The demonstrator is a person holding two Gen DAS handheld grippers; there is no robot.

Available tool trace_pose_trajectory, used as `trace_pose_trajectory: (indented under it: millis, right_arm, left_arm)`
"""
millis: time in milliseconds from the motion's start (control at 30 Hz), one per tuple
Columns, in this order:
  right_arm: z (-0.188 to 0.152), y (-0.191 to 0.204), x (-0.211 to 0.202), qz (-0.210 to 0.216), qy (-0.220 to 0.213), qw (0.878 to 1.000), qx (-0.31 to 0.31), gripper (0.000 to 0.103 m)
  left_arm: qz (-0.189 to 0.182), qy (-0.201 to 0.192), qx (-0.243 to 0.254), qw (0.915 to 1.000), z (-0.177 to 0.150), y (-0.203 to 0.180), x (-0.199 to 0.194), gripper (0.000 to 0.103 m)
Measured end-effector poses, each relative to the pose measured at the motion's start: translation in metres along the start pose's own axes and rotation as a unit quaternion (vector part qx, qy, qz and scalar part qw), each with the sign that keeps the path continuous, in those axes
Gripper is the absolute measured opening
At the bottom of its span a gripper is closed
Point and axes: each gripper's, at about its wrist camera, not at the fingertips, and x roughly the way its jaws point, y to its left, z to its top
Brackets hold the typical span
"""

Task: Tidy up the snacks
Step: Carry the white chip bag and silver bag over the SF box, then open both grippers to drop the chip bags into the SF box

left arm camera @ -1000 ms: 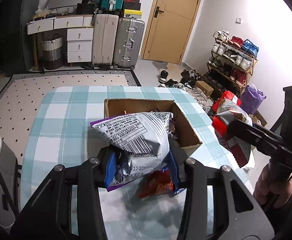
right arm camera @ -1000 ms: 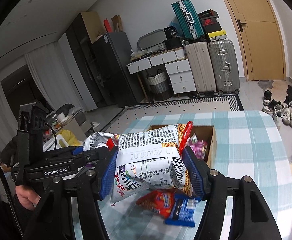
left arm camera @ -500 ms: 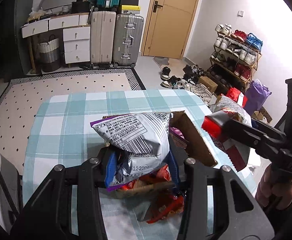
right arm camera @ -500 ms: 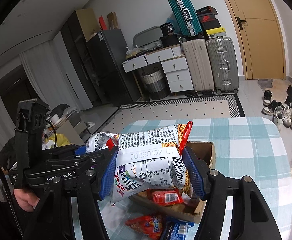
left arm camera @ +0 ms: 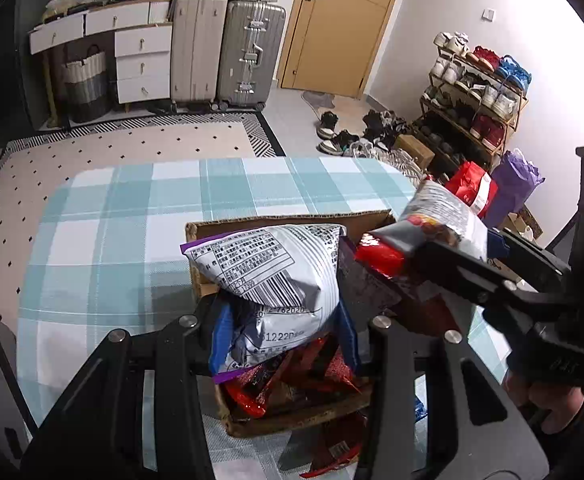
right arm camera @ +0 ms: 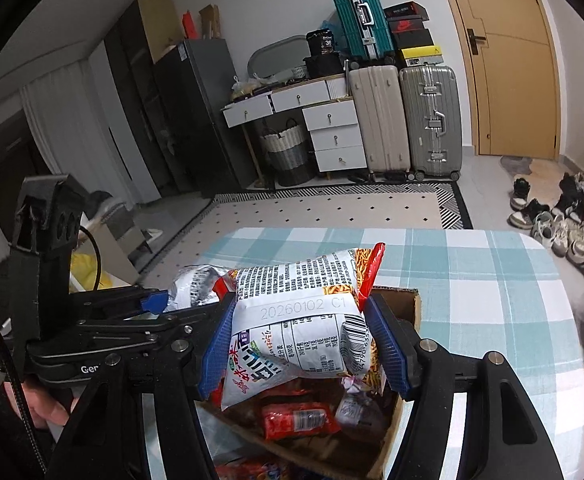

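Note:
My left gripper [left arm camera: 283, 332] is shut on a silver snack bag with purple edges [left arm camera: 267, 272], held above an open cardboard box [left arm camera: 292, 418] that holds several red packets. My right gripper [right arm camera: 302, 344] is shut on a white and red snack bag [right arm camera: 300, 320], also over the box [right arm camera: 410, 300]. In the left wrist view the right gripper [left arm camera: 452, 256] comes in from the right with its bag [left arm camera: 432, 216]. The left gripper [right arm camera: 147, 304] and its silver bag [right arm camera: 195, 284] show at the left of the right wrist view.
The box sits on a table with a teal checked cloth [left arm camera: 111, 232]. Red packets [left arm camera: 332, 448] lie on the cloth in front of the box. Beyond the table are a patterned rug [left arm camera: 111, 148], suitcases [left arm camera: 247, 52], drawers and a shoe rack [left arm camera: 476, 100].
Both grippers have moved forward and down with their bags, from in front of the box to over it. The loose packets on the cloth have slid toward the bottom of both views.

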Motion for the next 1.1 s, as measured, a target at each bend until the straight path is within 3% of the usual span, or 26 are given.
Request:
trace_pose_trajectory:
  millis: [300,367,467,1100]
  right_arm:
    - [-0.005,-0.011,0.025,-0.001,0.010,1.000,-0.003,0.071]
    - [-0.007,-0.014,0.025,-0.004,0.005,1.000,-0.006,0.080]
    - [-0.009,-0.020,0.019,-0.009,-0.003,1.000,-0.003,0.082]
    - [-0.019,-0.025,-0.055,-0.023,-0.041,0.999,0.015,0.084]
  left_arm:
    - [-0.022,0.018,-0.008,0.9996,0.004,0.010,0.028,0.041]
    - [-0.019,0.018,-0.002,0.9997,0.004,0.009,0.030,0.053]
    - [-0.008,0.013,0.003,0.9999,0.003,0.007,0.026,0.076]
    - [0.039,-0.024,0.010,0.9989,-0.021,-0.019,-0.045,0.081]
